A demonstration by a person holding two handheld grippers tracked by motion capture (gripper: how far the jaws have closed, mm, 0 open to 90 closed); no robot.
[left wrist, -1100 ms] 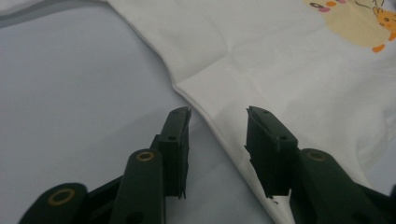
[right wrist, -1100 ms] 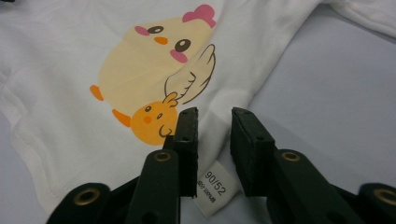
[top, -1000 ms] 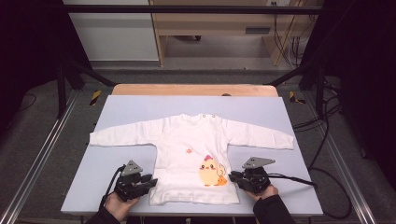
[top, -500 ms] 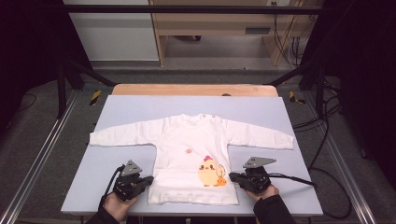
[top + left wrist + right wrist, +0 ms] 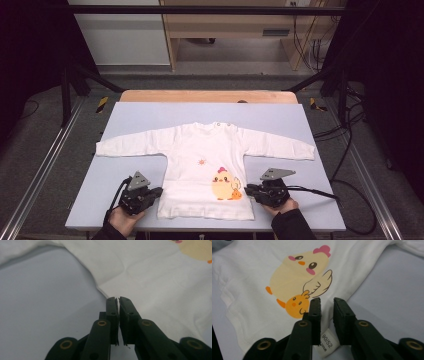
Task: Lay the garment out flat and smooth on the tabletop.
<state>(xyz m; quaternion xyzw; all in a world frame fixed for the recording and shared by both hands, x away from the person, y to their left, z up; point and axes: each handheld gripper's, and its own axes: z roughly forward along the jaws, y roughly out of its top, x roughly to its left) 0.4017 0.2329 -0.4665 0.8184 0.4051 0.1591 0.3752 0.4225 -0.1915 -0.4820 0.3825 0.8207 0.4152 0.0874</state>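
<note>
White shirt (image 5: 207, 165) flat at table (image 5: 140, 115) centre, sleeves spread. Left gripper (image 5: 118, 300) lower left at shirt's side edge, jaws nearly closed, just reopening, nothing pinched. Right gripper (image 5: 327, 302) lower right, jaws parted, opening, straddling size tag (image 5: 327, 341).

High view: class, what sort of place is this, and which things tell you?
Probably a lab or workshop set up for recording: a dark metal frame around the table, loose cables on the floor, and a shirt laid out flat.

Left gripper (image 5: 118, 300) nearly closed, right gripper (image 5: 327, 301) parted
</note>
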